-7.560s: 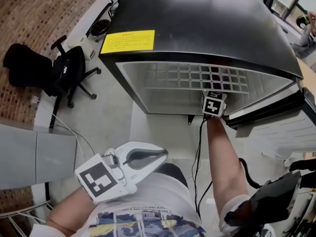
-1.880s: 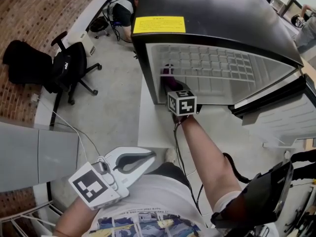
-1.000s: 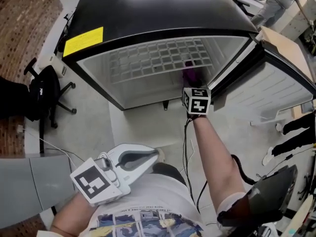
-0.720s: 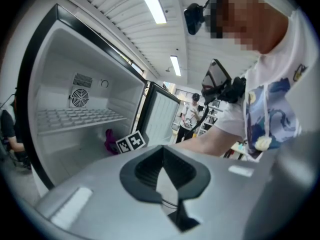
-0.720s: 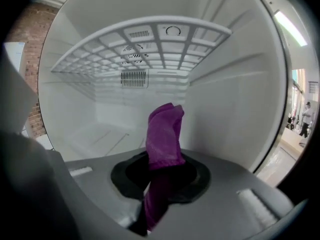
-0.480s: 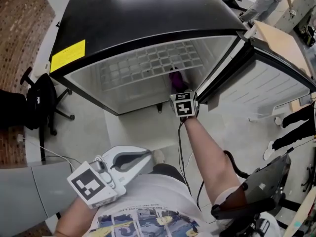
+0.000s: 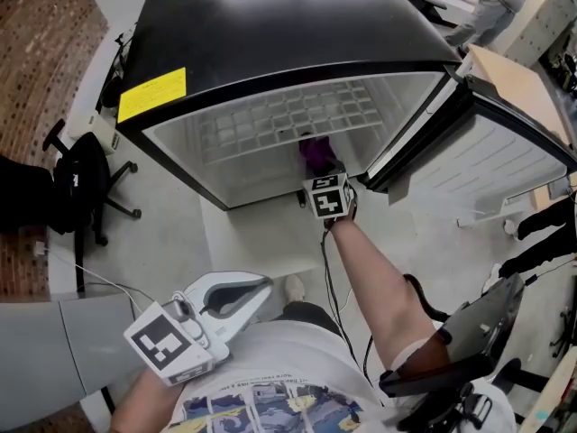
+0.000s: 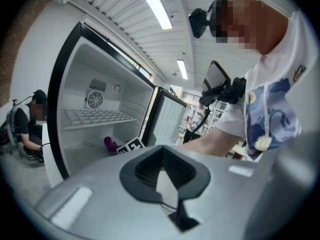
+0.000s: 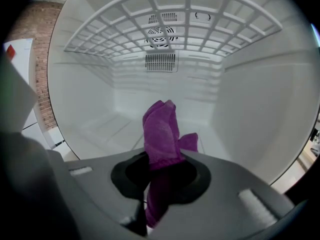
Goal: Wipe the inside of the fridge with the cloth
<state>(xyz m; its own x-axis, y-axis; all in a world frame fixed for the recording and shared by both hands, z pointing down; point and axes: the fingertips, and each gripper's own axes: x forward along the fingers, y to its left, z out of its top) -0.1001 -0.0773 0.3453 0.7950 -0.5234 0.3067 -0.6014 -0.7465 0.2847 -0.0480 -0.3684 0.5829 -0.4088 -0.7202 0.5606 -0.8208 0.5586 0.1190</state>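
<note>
Cloth (image 9: pixel 161 134) clamped in right claw (image 9: pixel 159 176) | inside white fridge (image 9: pixel 250 109) | left claw (image 8: pixel 163 170) closed, empty

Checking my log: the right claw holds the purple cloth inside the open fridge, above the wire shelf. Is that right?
Not quite. The right claw holds the purple cloth inside the open fridge, but below the wire shelf, not above it. The right gripper view shows the shelf overhead.
</note>
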